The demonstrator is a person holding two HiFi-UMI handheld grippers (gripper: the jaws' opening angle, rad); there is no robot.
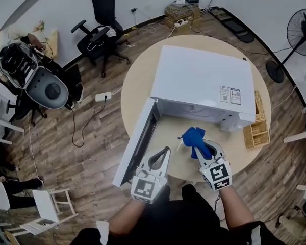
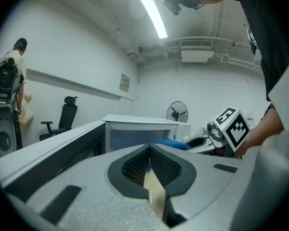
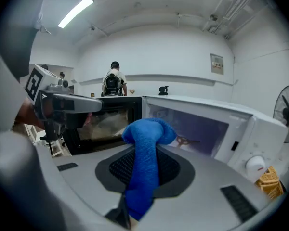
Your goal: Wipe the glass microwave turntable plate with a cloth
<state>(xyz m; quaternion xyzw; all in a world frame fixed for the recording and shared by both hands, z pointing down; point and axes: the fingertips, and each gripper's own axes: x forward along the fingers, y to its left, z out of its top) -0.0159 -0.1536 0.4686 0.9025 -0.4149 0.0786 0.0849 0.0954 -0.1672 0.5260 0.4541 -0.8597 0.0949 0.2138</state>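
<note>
My right gripper [image 1: 200, 148] [image 3: 144, 148] is shut on a blue cloth [image 1: 194, 137] [image 3: 147, 143], held up in front of the open white microwave [image 1: 204, 78] [image 3: 207, 124]. The cloth droops back over the jaws. My left gripper [image 1: 167, 150] [image 2: 149, 147] is beside it on the left, with its jaws together and only a thin seam between them. In the right gripper view a three-armed rotor [image 3: 185, 141] shows on the cavity floor. I cannot make out the glass plate for certain. A faint pale curve [image 1: 181, 146] beside the cloth could be its rim.
The microwave door [image 1: 137, 142] swings out to the left, close to my left gripper. A wicker basket [image 1: 257, 131] stands on the round table [image 1: 137, 91] to the right. A fan [image 1: 301, 32], an office chair [image 1: 99, 32] and floor cables surround the table. A person [image 3: 114, 81] stands far off.
</note>
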